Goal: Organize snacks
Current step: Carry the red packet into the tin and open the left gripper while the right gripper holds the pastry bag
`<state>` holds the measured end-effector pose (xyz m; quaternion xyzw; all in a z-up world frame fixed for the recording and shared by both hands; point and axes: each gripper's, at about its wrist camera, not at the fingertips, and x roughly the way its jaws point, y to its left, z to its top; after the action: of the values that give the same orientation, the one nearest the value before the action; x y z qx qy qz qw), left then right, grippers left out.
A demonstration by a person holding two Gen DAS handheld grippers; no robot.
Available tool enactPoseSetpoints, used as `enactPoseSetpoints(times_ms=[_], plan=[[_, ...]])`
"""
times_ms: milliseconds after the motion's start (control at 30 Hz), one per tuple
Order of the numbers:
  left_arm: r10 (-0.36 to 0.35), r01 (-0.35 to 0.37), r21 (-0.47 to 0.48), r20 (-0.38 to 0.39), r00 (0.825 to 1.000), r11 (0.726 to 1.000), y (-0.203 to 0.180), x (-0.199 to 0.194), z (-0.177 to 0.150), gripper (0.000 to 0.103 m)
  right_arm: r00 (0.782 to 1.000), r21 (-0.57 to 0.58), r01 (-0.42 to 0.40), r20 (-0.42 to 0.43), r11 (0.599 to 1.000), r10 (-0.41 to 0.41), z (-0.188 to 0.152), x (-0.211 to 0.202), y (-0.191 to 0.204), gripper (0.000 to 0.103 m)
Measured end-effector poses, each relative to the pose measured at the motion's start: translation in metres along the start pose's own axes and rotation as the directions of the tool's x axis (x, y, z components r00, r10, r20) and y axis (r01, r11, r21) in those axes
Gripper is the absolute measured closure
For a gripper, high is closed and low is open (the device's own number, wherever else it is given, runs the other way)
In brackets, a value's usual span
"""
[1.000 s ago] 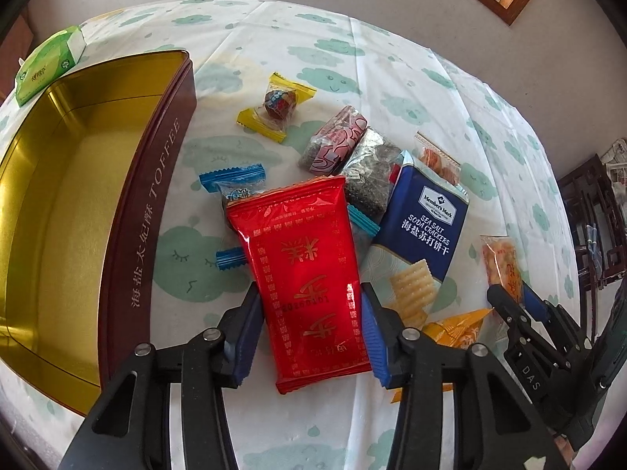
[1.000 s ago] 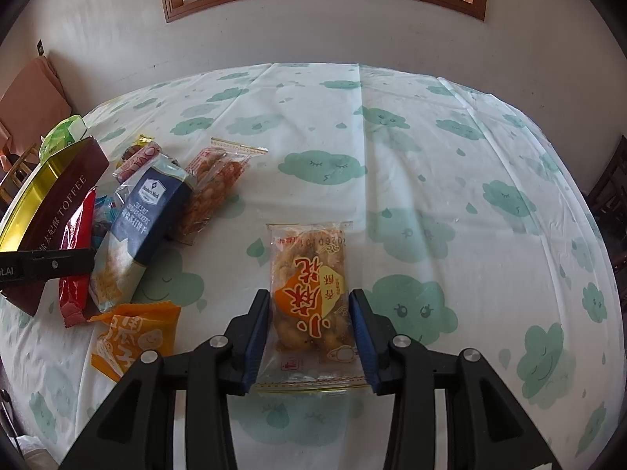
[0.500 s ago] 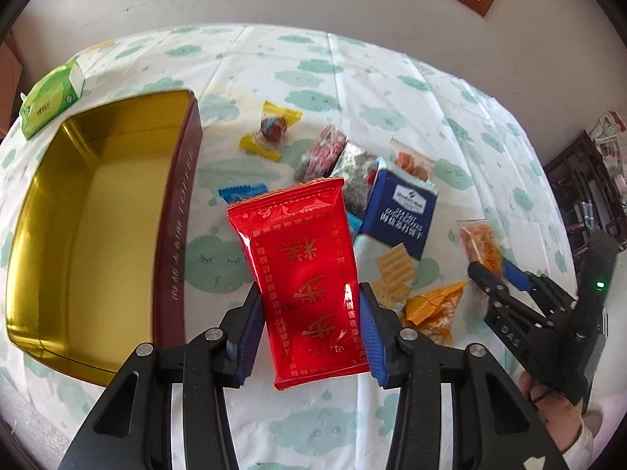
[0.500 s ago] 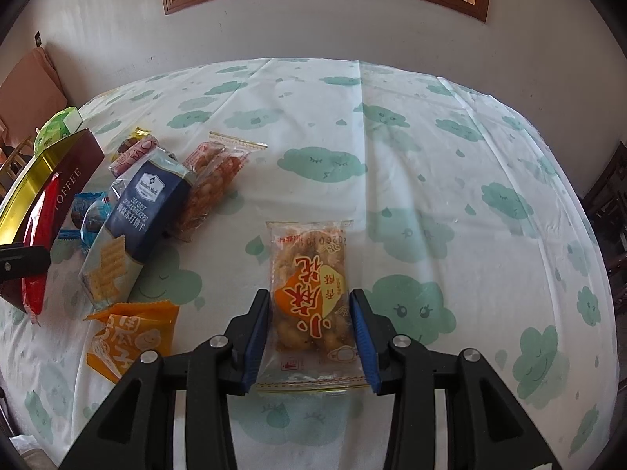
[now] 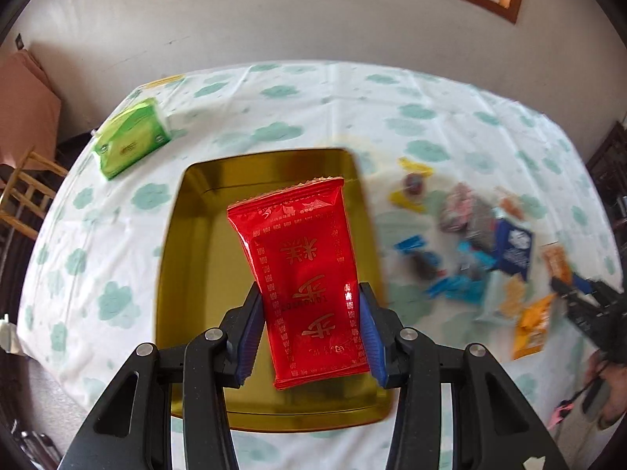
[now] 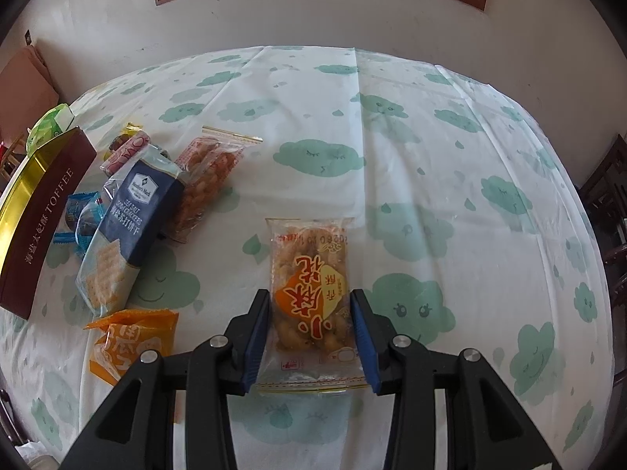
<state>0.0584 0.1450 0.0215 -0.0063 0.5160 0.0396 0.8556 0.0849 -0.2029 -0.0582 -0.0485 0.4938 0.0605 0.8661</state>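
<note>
Nearest the left wrist camera, the left gripper (image 5: 309,333) is pinching the flat red foil snack packet with gold lettering (image 5: 303,270) by its long edges, blue pads pressed to both sides, and is holding it in the air above the open gold-lined rectangular toffee tin (image 5: 188,258), which is lying empty on the cloud-printed white tablecloth (image 5: 98,235). The step in hand looks like the drop-off of this packet into the tin. The next move likely calls for lowering it flat toward the tin floor and spreading the fingers once it is inside the walls. In the right wrist view, the right gripper (image 6: 311,337) is gripping the clear packet of small fried twists with an orange label (image 6: 311,297) between its blue pads; whether that packet is lifted off the cloth or resting on it is unclear. Farther left, the navy soda cracker pack (image 6: 121,231), an orange pouch (image 6: 125,340) and small wrapped candies (image 6: 80,215) are waiting beside the tin, with a green tissue pack (image 5: 131,143) beyond.
</note>
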Motion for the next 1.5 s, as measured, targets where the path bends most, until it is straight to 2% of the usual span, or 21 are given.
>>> enactPoseSetpoints(times_ms=[100, 333, 567, 1000, 1267, 1433, 1500], plan=[[0.043, -0.042, 0.025, -0.04, 0.998, 0.999, 0.02, 0.017, -0.009, 0.061, 1.0, 0.01, 0.008, -0.014, 1.0, -0.008, 0.002, 0.001, 0.001, 0.062], [0.087, -0.075, 0.096, -0.129, 0.988, 0.993, 0.039, 0.047, -0.038, 0.061, 0.999, 0.029, 0.024, -0.032, 0.999, -0.023, 0.005, 0.001, 0.002, 0.062], [0.113, -0.093, 0.132, -0.152, 0.982, 0.987, 0.048, 0.055, -0.052, 0.062, 0.998, 0.046, 0.036, -0.043, 0.998, -0.034, 0.006, 0.002, 0.003, 0.062], [0.117, -0.095, 0.144, -0.148, 0.982, 0.985, 0.055, 0.055, -0.053, 0.062, 0.997, 0.061, 0.048, -0.056, 0.997, -0.045, 0.007, 0.002, 0.004, 0.062], [0.116, -0.098, 0.122, -0.15, 0.982, 0.988, 0.056, 0.058, -0.049, 0.058, 0.998, 0.068, 0.048, -0.046, 0.997, -0.045, 0.006, 0.002, 0.004, 0.062], [0.096, -0.081, 0.113, -0.136, 0.986, 0.99, 0.053, 0.058, -0.048, 0.044, 0.998, 0.079, 0.052, -0.037, 0.996, -0.049, 0.004, 0.001, 0.003, 0.064], [0.087, -0.075, 0.107, -0.115, 0.989, 0.991, 0.05, 0.053, -0.047, 0.041, 0.998, 0.084, 0.056, -0.028, 0.995, -0.054, 0.004, -0.001, 0.003, 0.065]])
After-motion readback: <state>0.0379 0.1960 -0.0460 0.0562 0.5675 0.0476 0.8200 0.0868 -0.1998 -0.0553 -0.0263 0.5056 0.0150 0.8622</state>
